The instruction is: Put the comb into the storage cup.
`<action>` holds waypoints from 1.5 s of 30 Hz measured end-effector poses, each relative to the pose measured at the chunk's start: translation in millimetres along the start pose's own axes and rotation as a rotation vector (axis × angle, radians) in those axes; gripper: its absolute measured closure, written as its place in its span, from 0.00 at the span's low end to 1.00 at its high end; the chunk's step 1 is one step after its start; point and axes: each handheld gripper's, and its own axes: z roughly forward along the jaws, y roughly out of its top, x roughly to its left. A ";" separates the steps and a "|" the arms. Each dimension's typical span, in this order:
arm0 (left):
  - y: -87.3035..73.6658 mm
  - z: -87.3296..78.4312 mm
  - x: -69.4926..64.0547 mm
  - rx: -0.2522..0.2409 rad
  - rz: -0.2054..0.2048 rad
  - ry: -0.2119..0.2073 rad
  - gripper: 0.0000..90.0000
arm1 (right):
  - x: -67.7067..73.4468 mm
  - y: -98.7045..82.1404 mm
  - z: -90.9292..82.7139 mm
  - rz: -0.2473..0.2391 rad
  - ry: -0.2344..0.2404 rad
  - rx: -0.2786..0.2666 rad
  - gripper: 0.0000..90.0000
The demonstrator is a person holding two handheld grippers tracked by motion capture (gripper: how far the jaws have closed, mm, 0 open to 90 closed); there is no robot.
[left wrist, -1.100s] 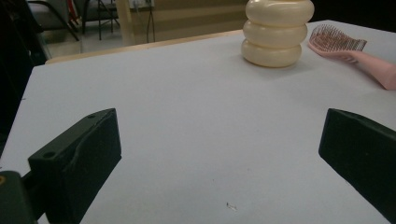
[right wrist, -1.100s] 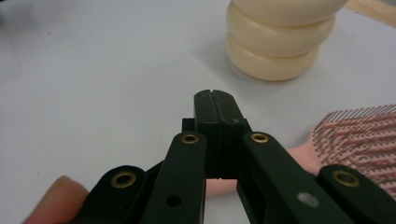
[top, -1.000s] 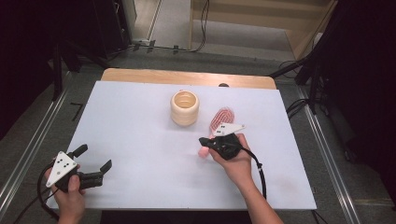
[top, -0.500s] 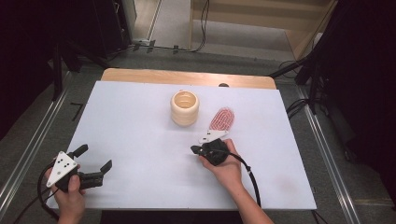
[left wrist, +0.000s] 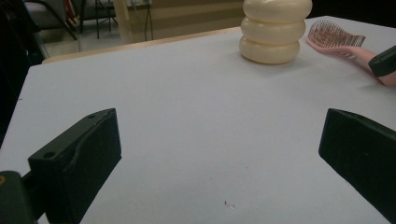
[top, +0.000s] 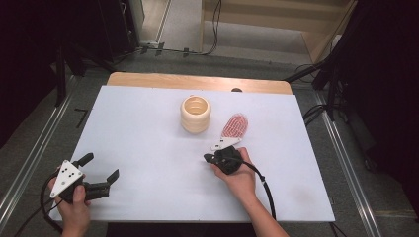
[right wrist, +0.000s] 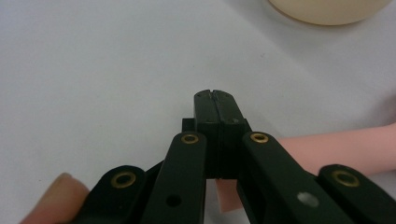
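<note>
A pink hairbrush [top: 234,126] lies bristles up on the white table, to the right of a cream ribbed cup [top: 195,114]. My right gripper [top: 207,158] rests low over the brush handle's near end, pointing left, jaws pressed together with nothing between them. In the right gripper view the shut tips [right wrist: 215,94] sit over the bare table, and the pink handle [right wrist: 345,147] runs out from under the gripper to the right. My left gripper [top: 101,170] stands open near the front left corner. Its view shows wide jaws [left wrist: 219,154], the cup [left wrist: 273,32] and the brush [left wrist: 336,37] far off.
The white table top [top: 148,123] has a wooden strip [top: 197,81] along its far edge. Metal rails [top: 346,163] and cables run on the floor at both sides. The right gripper's cable [top: 267,190] trails back along the forearm.
My right gripper has moved left and down, toward the near end of the brush handle. The brush, the cup and my left gripper have stayed in place.
</note>
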 end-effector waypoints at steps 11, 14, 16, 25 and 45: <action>0.0 -0.2 0.0 0.000 0.001 -0.004 0.00 | -1.9 -0.7 -2.3 0.001 0.027 0.049 0.98; 0.0 -0.4 0.0 0.001 0.002 -0.004 0.00 | -3.5 -4.0 -4.4 -0.002 0.024 0.066 0.98; 0.0 -0.3 -0.1 0.000 0.002 -0.004 0.00 | -5.7 -7.9 -6.3 0.002 0.024 0.065 0.98; 0.0 -0.2 -0.1 0.000 0.003 -0.004 0.00 | -20.5 -31.0 -24.3 0.039 0.002 0.078 0.98; -0.1 -0.3 0.0 -0.004 0.003 -0.004 0.00 | -65.6 -67.9 -63.7 0.093 -0.060 0.080 0.97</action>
